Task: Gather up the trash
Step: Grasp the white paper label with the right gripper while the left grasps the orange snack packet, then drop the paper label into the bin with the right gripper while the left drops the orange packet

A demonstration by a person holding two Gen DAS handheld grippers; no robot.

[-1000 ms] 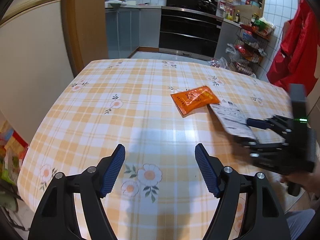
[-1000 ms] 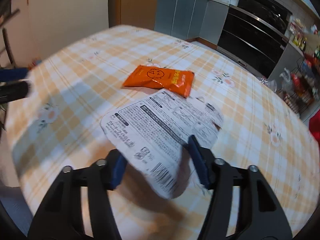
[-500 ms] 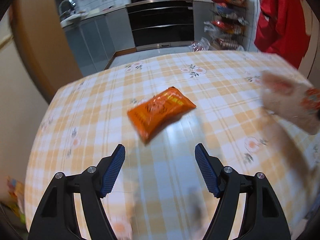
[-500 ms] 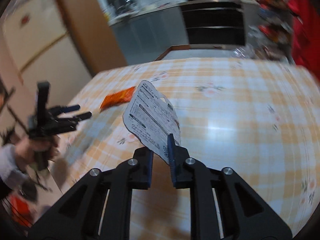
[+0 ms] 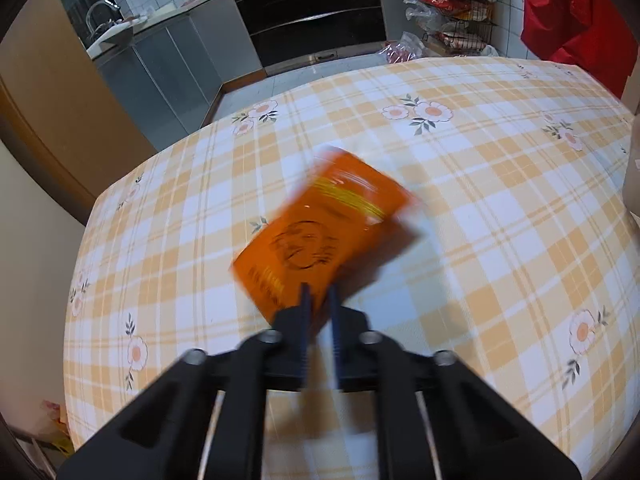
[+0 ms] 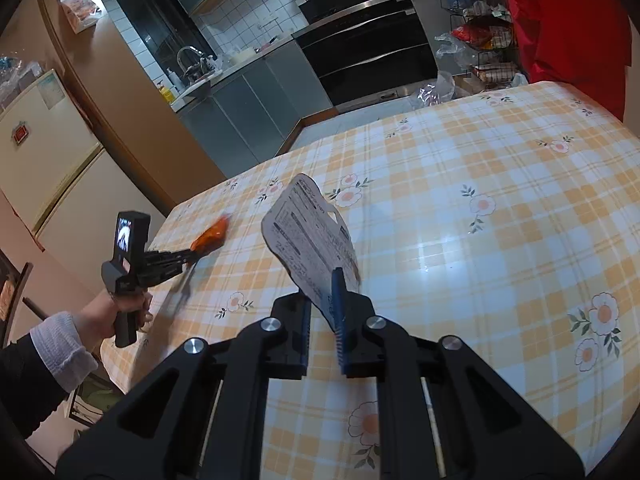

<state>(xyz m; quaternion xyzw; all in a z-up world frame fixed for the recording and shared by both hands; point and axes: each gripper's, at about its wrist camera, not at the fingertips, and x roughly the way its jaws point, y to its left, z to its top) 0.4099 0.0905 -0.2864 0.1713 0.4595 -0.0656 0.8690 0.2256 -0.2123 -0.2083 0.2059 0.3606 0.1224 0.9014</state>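
Left tongs [image 5: 319, 312] are gripping the orange packet [image 5: 320, 236] above the tabletop [image 5: 500, 200]. Right tongs [image 6: 322, 308] are clamping the white printed card [image 6: 312, 240] over that tabletop.

- I see a table [image 6: 500, 216] with a yellow and white checked cloth with little flowers on it.
- Behind it I see a black oven [image 6: 360, 44] and grey cupboards [image 6: 240, 112].
- The wall [image 6: 248, 0] has white tiles, with a sink tap [image 6: 186, 56] below.
- On the left I see a cream fridge [image 6: 48, 160].
- A wire rack [image 5: 456, 8] holds bags, and red cloth [image 5: 568, 4] hangs beside it.
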